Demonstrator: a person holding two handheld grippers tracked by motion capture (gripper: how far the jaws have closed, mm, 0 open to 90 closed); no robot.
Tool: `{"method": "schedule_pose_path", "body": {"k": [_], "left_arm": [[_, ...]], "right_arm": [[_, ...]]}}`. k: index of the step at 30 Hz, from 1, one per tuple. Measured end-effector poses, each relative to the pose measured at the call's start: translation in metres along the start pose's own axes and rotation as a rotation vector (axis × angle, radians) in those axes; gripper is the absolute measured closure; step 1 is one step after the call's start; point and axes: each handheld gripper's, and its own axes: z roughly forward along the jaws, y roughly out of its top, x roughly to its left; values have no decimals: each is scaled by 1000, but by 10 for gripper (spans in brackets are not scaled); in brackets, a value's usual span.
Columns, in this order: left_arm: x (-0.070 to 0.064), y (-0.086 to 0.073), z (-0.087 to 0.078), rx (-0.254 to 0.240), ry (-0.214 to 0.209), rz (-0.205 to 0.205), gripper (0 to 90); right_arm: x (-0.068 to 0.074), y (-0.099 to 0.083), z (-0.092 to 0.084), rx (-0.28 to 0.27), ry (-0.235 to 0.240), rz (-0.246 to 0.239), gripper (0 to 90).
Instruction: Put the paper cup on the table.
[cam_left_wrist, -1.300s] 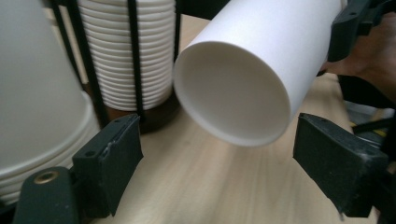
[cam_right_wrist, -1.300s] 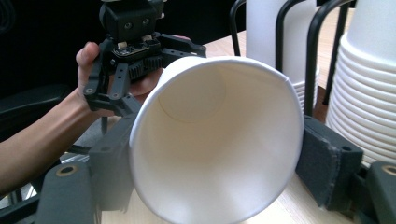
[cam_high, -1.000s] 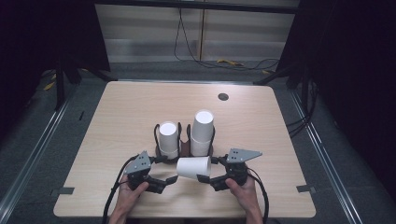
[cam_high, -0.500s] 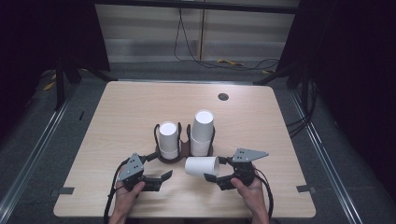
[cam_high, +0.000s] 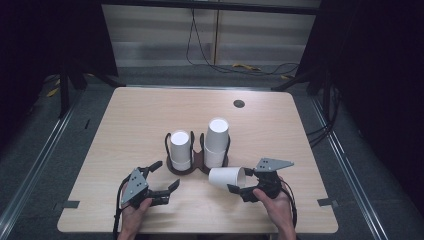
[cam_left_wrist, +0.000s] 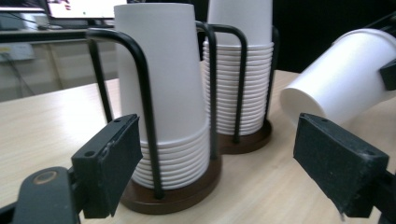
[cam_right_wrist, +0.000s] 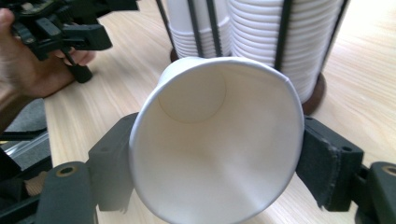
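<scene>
Holding one loose paper cup (cam_high: 226, 177) sideways in the right hand-held gripper (cam_high: 243, 185), jaws pinched on the wall near the rim, mouth aimed back at the gripper's own camera and base pointing toward the left. Sits just in front of the cup holder (cam_high: 197, 165), right below the taller stack (cam_high: 216, 142), lifted off the table (cam_high: 300, 130) as far as can be told. Squeezed a bit out of round at the rim in the right gripper view (cam_right_wrist: 215, 144).

Progress-wise, looks like the early-to-middle part: one cup apart from the stacks and in hand, not yet dropped onto either the taller stack or the shorter stack (cam_high: 180, 150). Still to do, at a guess: tip it upside down and seat it on a stack, or set it down somewhere on the table. Can't tell which from here.

Left hand-held gripper (cam_high: 165, 182) wide open and empty, front-left of the cup holder, jaws framing the shorter stack in its own view (cam_left_wrist: 163, 93) with the loose cup off to the side (cam_left_wrist: 341, 88).

Compared with a second ago: back then both grippers closed in on the cup from either side, right in front of the holder. Now backed away to the left with the left one, cup left solely to the right one, and slid a touch rightward. Stacks themselves unchanged.
</scene>
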Motion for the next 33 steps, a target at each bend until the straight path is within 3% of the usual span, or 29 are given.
{"method": "schedule_pose_path", "body": {"k": [3,6,11,16,23,30,33], "left_arm": [[2,-1,-2,-19,8,-27,151],[0,-1,-2,-13,22,-12,154],[3,-1,-2,-14,27,-38,152],[3,-1,-2,-15,32,-41,153],[3,-1,-3,-25,19,-40,153],[3,-1,-3,-21,12,-36,154],[2,-1,-3,-27,15,-32,154]], "right_arm": [[-3,1,-5,8,-36,24,227],[-6,5,-8,39,-73,29,227],[-9,16,-11,90,-124,32,227],[-10,25,-13,157,-144,18,227],[-18,39,-20,241,-183,33,227],[-30,52,-25,345,-255,32,227],[-34,58,-28,355,-257,37,227]]}}
